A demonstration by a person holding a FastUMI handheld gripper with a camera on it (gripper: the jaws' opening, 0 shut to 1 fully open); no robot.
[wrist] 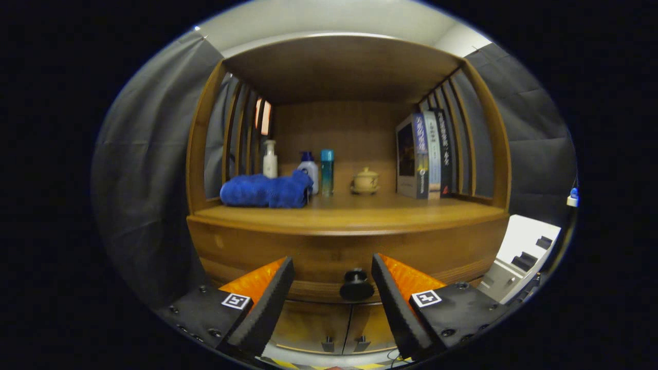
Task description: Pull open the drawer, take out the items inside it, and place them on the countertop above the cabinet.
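Ahead, claw point(333, 267) wide around drawer knob point(356, 285), blue towel point(266, 191), bottles, books point(426, 155) on countertop point(349, 215)

The drawer point(339, 259) stands closed; its contents are hidden behind the front panel. The blue towel point(267, 191) covers the base of the white pump bottle point(270, 160) and part of the blue-capped bottle point(308, 172). Book point(424, 154) spine lettering is too small to tell. Whether the fingers point(267, 300) touch the knob point(357, 285) cannot be told.
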